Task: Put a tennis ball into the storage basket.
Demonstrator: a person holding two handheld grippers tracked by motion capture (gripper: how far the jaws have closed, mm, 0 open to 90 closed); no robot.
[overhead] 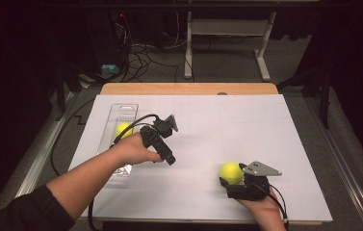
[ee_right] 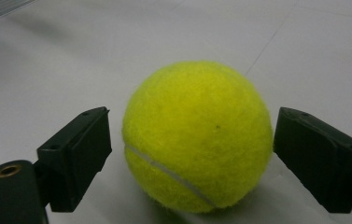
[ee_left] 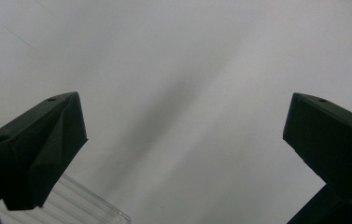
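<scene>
Right gripper (overhead: pixel 230 179), near front edge of white-covered worktop (overhead: pixel 246 125), right of centre. Jaws spread wide either side of fuzzy yellow-green tennis ball (overhead: pixel 230 173). In right gripper view (ee_right: pixel 192 144): ball (ee_right: pixel 197 137) resting on worktop between the jaws, narrow gap showing on left side, right jaw at or just off the felt; contact there cannot be told. White seam curving across lower half of ball. Grey three-cornered plate on top of gripper, cable trailing back toward front edge.

Left gripper (overhead: pixel 169 159), held in left hand (overhead: pixel 133 151) near left part of worktop, jaws pointing toward centre and downward. In left gripper view (ee_left: pixel 183 135): jaws set wide apart, nothing between them, bare white surface below. Corner of clear plastic rectangular tray (ee_left: pixel 94 207) visible at lower left, beside left jaw.

Tray (overhead: pixel 121 113) lying along left edge of worktop, long axis running front to back. Second yellow-green tennis ball (overhead: pixel 123 129) sitting inside tray, about mid-length, partly hidden behind gripper cable. The two balls well apart.
</scene>
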